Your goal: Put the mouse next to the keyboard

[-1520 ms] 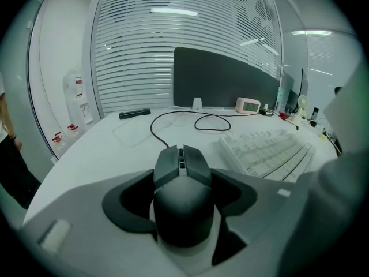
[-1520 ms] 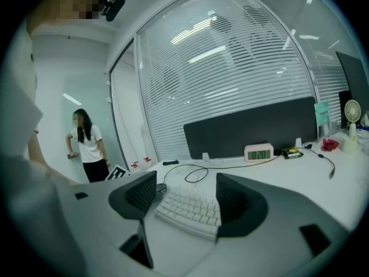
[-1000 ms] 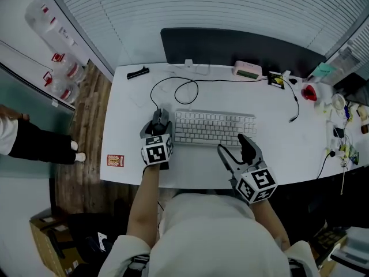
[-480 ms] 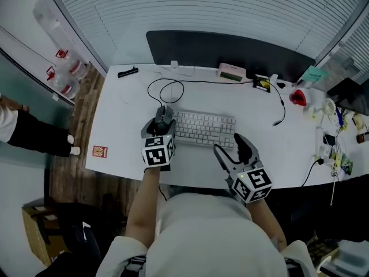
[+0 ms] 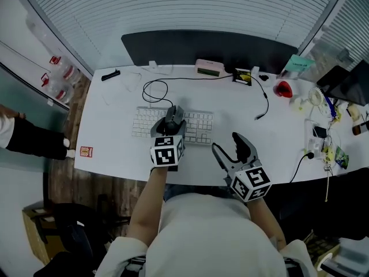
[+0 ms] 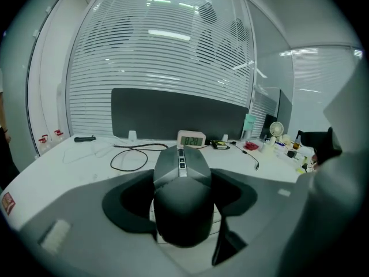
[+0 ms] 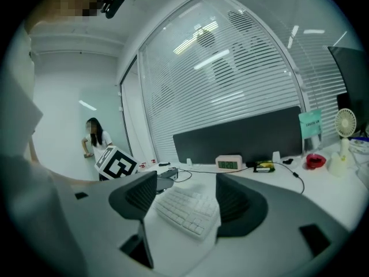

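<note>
Bare desk [image 5: 245, 120] right of keyboard [image 5: 199, 126]

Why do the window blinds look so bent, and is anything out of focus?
Left gripper view: the wide-angle lens bows the blinds into arcs, light reflections streak them, and the mouse, close to the lens, looks soft. Right gripper view: same bowing, dark rounded corners. Head view: blinds fan outward; light is even.

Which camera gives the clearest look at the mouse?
The left gripper view: the mouse fills the centre, top buttons visible. The head view shows only its front past the marker cube; the right gripper view, at most a dark sliver.
</note>
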